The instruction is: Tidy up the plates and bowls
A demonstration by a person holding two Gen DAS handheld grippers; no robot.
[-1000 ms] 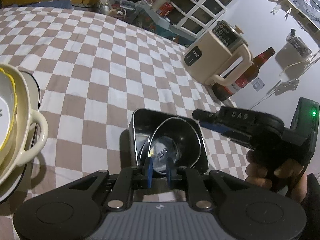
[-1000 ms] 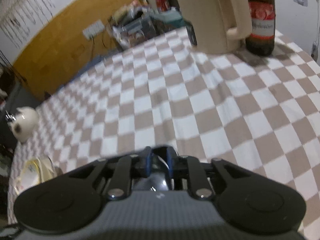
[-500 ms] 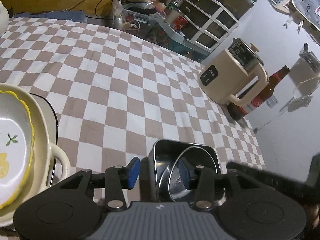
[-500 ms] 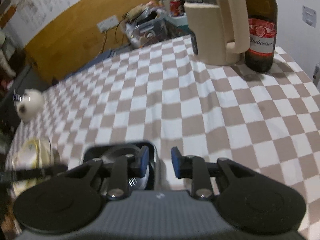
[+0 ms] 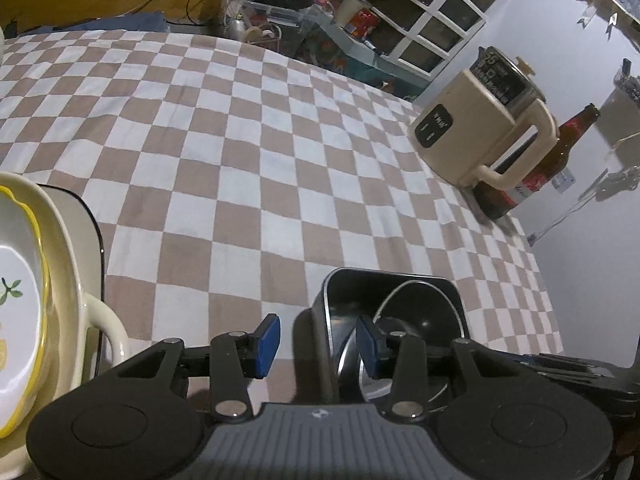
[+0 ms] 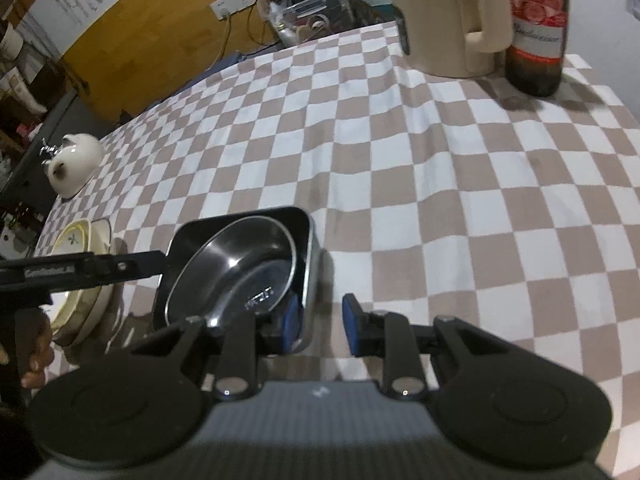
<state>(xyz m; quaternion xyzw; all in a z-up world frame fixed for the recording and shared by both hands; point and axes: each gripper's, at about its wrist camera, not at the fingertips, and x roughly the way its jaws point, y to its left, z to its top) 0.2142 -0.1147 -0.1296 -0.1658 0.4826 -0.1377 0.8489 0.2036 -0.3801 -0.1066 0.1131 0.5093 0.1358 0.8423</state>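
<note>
- The left hand-held gripper (image 5: 318, 342) has its jaws apart, straddling the left wall of the steel tray (image 5: 326, 316): one blue pad sits outside it, the other inside, and neither presses on the metal. A second ago the pads were nearly together at the tray's near rim; they have just been opening and now stand wide with only that wall between them.
- The right hand-held gripper (image 6: 320, 322) also has its jaws apart, across the tray's (image 6: 310, 248) right wall, left pad inside and right pad over the cloth. It was narrower a second ago and has opened a little; it clamps nothing.
- My reading: both have let go, so the tray with the steel bowl (image 6: 236, 264) nested in it is now set down near the counter's (image 5: 260, 160) front edge, towards its right corner. That placing looks finished, and both grippers are free to pull back.
- To the left of the tray, at the counter's front-left, stands the ceramic stack (image 5: 52, 288): a yellow-rimmed dish on a cream handled dish, on a dark-rimmed plate.
- Count of tableware: one steel tray, one steel bowl, and three stacked ceramic pieces as far as I can tell.
- Other things: one cream kettle (image 5: 480, 136) and one beer bottle (image 5: 536, 168) at the far-right corner, touching or nearly so; one white teapot (image 6: 72, 162) at the far-left edge.
</note>
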